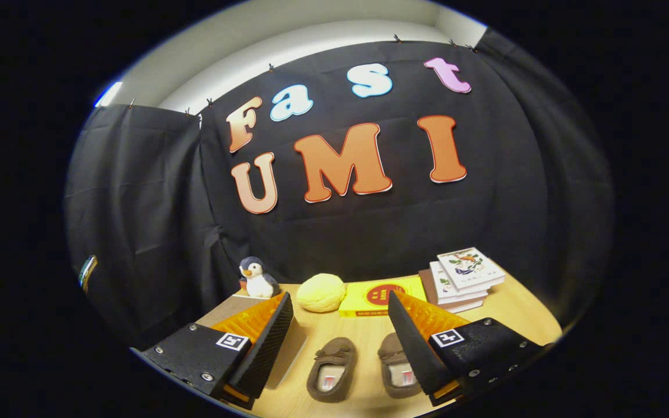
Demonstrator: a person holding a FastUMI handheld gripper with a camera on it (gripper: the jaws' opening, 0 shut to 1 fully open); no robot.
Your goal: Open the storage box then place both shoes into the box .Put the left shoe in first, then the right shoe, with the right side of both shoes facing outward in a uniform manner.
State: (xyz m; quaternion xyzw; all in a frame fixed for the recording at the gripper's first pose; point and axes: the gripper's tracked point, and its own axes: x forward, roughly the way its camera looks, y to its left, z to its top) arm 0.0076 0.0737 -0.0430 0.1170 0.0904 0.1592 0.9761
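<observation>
Gripper view: the gripper [340,339] hung above the wooden table [520,316], fingers spread wide and holding nothing. Two brown moccasin shoes lay side by side below them, the left-hand shoe [331,368] between the fingers, the right-hand shoe [395,371] partly under the right finger [413,342]. The storage box [288,354] lay behind the left finger [268,342]. Beyond stood a penguin toy [256,278], a yellow ball [321,293], a yellow box [369,296] and stacked books [465,276].

No legible text on yellow box [378,296] or books [465,276].

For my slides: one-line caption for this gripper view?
Open gripper hovers over two brown shoes on the table, nothing held.
</observation>
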